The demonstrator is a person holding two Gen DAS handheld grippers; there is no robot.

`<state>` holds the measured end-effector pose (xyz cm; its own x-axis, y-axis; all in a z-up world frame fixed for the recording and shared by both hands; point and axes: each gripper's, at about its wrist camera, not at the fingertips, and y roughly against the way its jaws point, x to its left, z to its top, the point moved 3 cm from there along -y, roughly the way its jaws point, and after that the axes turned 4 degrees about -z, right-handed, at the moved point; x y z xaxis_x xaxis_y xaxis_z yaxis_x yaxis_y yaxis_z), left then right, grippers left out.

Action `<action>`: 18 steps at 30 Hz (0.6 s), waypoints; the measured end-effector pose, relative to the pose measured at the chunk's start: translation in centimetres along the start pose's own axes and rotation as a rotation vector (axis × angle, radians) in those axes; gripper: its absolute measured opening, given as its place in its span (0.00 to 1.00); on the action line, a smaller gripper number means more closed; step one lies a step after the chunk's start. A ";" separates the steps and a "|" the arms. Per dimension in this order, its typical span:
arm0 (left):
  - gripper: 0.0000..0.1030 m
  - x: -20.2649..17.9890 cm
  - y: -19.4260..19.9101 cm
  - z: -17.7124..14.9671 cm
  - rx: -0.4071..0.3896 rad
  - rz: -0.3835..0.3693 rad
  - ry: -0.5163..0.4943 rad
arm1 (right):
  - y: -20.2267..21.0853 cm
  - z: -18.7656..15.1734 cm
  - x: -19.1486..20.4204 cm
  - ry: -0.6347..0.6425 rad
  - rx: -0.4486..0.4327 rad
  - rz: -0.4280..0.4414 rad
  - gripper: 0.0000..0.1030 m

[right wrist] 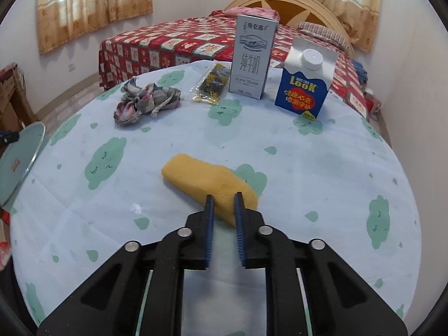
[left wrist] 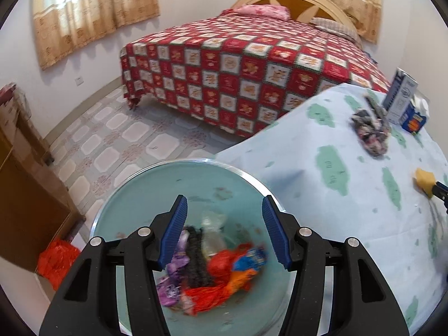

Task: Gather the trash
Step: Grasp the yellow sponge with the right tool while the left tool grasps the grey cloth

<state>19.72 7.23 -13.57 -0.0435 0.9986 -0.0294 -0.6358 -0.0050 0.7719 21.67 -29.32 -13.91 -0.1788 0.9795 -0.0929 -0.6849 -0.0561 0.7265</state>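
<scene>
Right tool (right wrist: 224, 198) pinches sponge (right wrist: 207, 179); cartons (right wrist: 252, 56) behind, apart.

I log a pale blue tablecloth (right wrist: 280, 145) printed with green clouds. On it I see a yellow sponge (right wrist: 201, 179), a grey-white milk carton (right wrist: 253, 56), a blue carton (right wrist: 305, 84) with white top and red patch, and a dark wrapper (right wrist: 211, 82) with yellow print. My pads (right wrist: 209, 224) are blue on black. The bin (left wrist: 145, 196) is pale teal; I note red, orange and purple trash (left wrist: 218, 274). The bedspread (left wrist: 238, 67) is red-and-white checked.
</scene>
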 end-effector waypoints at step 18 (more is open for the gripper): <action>0.54 -19.1 -7.0 7.3 0.040 -0.166 -0.193 | 2.7 -0.7 -10.4 -0.307 -0.081 -0.076 0.09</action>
<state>30.58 -11.45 -13.79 0.2089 0.9772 -0.0389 -0.5907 0.1578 0.7913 21.14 -39.77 -11.46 0.0877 0.9934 0.0735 -0.7446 0.0164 0.6674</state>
